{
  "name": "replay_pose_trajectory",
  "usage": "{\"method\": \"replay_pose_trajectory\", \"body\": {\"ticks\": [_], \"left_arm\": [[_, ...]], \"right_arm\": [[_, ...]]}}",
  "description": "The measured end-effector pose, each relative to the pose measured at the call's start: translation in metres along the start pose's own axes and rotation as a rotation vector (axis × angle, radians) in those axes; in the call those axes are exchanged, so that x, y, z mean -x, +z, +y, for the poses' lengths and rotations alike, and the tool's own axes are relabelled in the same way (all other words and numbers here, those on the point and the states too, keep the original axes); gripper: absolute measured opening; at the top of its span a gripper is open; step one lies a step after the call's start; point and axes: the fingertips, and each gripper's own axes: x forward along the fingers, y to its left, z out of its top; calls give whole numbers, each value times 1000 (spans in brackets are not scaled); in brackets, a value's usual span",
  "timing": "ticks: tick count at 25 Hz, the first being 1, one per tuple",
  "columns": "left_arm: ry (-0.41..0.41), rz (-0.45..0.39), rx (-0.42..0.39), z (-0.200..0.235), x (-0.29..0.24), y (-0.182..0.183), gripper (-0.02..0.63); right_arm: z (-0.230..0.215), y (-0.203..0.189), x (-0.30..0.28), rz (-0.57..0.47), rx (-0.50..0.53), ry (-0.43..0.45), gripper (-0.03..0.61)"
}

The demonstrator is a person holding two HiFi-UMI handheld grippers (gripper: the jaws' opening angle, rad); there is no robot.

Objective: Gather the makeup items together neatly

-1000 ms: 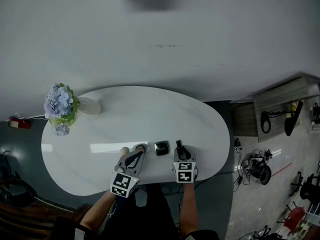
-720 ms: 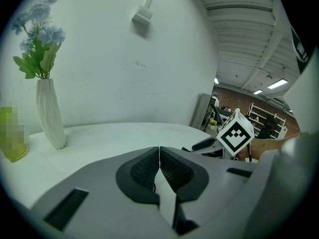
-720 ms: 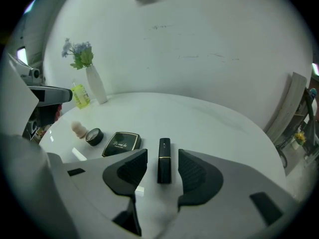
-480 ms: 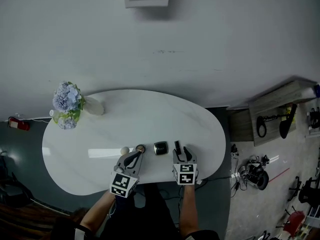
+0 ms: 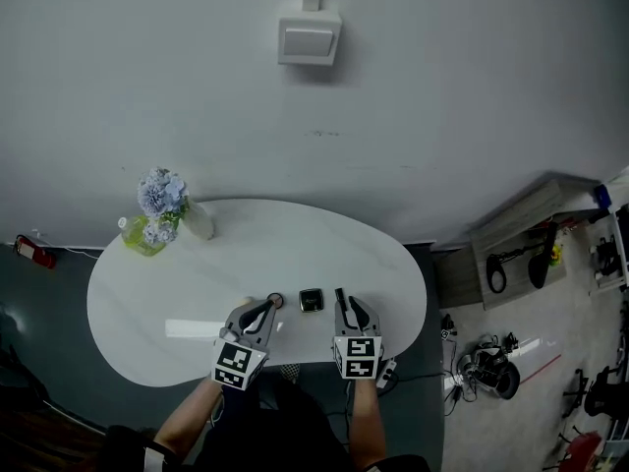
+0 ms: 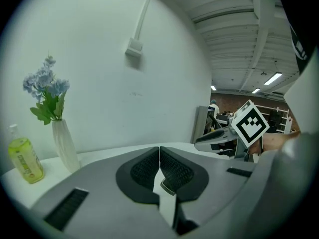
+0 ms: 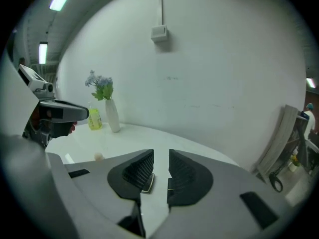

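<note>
Head view is showing the black compact (image 5: 312, 301) lying on the white table (image 5: 197, 273) between both grippers, just left of the right gripper (image 5: 349, 306), whose empty jaws, slightly apart, have just been closing, while the left gripper (image 5: 267, 309) is pressing its jaws together on nothing.

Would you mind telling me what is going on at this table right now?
A person holds a gripper in each hand above the near edge of the white table. The left gripper is shut and empty. The right gripper has just been closing its jaws; a small gap remains, with nothing between them. A compact, a dark stick and a small round item lie in a row on the table just ahead of the grippers, and none of them is held.
</note>
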Motion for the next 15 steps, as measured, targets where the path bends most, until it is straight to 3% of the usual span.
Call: {"method": "replay_pose_trajectory", "body": {"ticks": [6, 15], "left_arm": [[38, -75, -25, -6, 31, 32, 20], [89, -182, -63, -11, 74, 68, 20]], "right_arm": [[16, 41, 41, -135, -7, -6, 66], [43, 81, 93, -286, 4, 39, 40]]}}
